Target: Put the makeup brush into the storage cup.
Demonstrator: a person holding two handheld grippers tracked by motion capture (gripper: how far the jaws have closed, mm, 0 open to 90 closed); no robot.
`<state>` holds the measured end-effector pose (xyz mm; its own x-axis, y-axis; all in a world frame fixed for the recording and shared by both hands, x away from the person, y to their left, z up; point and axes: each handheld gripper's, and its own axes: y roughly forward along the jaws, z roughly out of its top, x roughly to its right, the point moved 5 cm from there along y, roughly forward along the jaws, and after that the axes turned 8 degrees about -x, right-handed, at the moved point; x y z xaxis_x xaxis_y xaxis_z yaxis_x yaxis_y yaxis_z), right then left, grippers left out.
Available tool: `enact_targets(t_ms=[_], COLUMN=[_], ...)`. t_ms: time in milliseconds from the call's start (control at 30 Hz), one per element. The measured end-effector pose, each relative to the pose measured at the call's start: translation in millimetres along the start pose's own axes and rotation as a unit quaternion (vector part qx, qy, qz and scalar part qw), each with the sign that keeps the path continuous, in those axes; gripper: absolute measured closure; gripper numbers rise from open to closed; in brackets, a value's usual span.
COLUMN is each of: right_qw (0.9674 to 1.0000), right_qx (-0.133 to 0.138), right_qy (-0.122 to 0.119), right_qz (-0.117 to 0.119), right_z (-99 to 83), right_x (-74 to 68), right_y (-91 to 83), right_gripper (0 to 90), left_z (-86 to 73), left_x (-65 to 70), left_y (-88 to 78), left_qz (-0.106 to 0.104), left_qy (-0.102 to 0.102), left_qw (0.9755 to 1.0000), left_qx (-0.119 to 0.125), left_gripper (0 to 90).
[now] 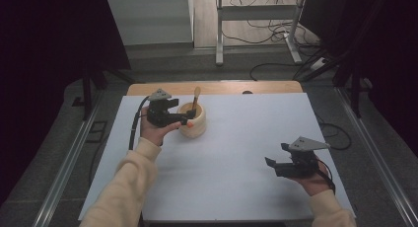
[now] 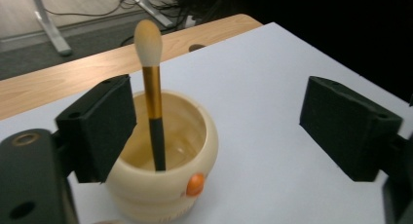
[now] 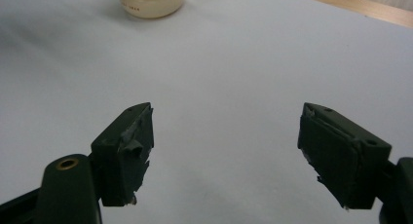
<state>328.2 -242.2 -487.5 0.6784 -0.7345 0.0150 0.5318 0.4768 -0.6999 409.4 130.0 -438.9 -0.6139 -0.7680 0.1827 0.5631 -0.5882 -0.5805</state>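
The cream cup [image 1: 193, 121] stands upright on the white table [image 1: 246, 153], left of centre in the high view and toward the far edge. A makeup brush [image 1: 195, 99] stands in it, bristle head up, gold ferrule above a black handle, leaning against the cup's inner wall. An orange knob [image 2: 195, 184] marks the cup's near side in the left gripper view.

The left gripper [image 1: 170, 119] is at the cup's left side in the high view. Its fingers [image 2: 100, 126] stand wide apart and hold nothing; in the left gripper view one pad overlaps the cup's left rim, and contact cannot be judged, while the other is well clear to the right.

The right gripper [image 1: 277, 164] is at the lower right of the high view, well apart from the cup. Its fingers [image 3: 127, 146] are spread wide over bare table, nothing between them. In the right gripper view the cup's base [image 3: 152, 2] appears at the upper left edge.
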Motion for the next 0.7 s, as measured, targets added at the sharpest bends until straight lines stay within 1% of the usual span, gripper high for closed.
enact_targets(t_ms=[33,67,100,133,267,367,433,567,600,633,667,700], right_qw=[1.0000,1.0000,1.0000,0.9999,0.9999,0.9998,0.9998,0.9998,0.9998,0.9998,0.9998,0.9998], right_qx=[0.000,0.000,0.000,0.004,0.000,0.001,-0.001,-0.007,-0.008,-0.008,-0.008,-0.008], right_qy=[0.000,0.004,0.004,0.008,0.013,0.018,0.020,0.013,0.012,0.012,0.012,0.012], right_qz=[0.000,-0.006,-0.006,-0.008,-0.008,-0.002,0.003,0.013,0.013,0.013,0.012,0.012], right_z=[0.0,-0.9,-0.9,-0.3,-3.5,-2.6,-2.5,-3.9,-3.9,-3.9,-3.8,-3.8], right_x=[0.0,1.4,1.4,2.4,3.9,5.4,5.7,3.9,3.9,3.9,4.4,4.7], right_y=[0.0,-2.6,-2.6,-4.7,-4.6,-2.7,-1.1,2.3,2.7,2.7,3.0,3.1], right_gripper=[21.3,21.3,21.3,21.2,21.1,20.8,20.3,19.2,19.0,19.0,19.0,18.9], left_z=[0.0,-7.6,-7.6,-16.4,-34.5,-48.2,-61.2,-85.6,-90.2,-90.2,-103.5,-111.9], left_x=[0.0,4.1,4.1,6.7,9.3,9.1,8.9,8.3,8.4,8.4,9.0,9.3], left_y=[0.0,-8.9,-8.9,-17.3,-35.9,-47.5,-54.5,-62.5,-64.1,-64.1,-67.6,-69.8], left_qz=[0.000,0.003,0.003,0.001,0.001,0.001,0.005,0.020,0.022,0.022,0.022,0.024], left_qy=[0.000,0.009,0.009,0.012,0.020,0.016,0.015,0.020,0.019,0.019,0.015,0.015], left_qw=[1.0000,0.9999,0.9999,0.9998,0.9995,0.9996,0.9996,0.9987,0.9986,0.9986,0.9983,0.9978], left_qx=[0.000,-0.005,-0.005,-0.013,-0.023,-0.022,-0.025,-0.043,-0.045,-0.045,-0.052,-0.059], left_gripper=[14.7,14.8,14.8,14.8,15.3,15.9,15.8,15.6,15.6,15.6,15.8,15.6])
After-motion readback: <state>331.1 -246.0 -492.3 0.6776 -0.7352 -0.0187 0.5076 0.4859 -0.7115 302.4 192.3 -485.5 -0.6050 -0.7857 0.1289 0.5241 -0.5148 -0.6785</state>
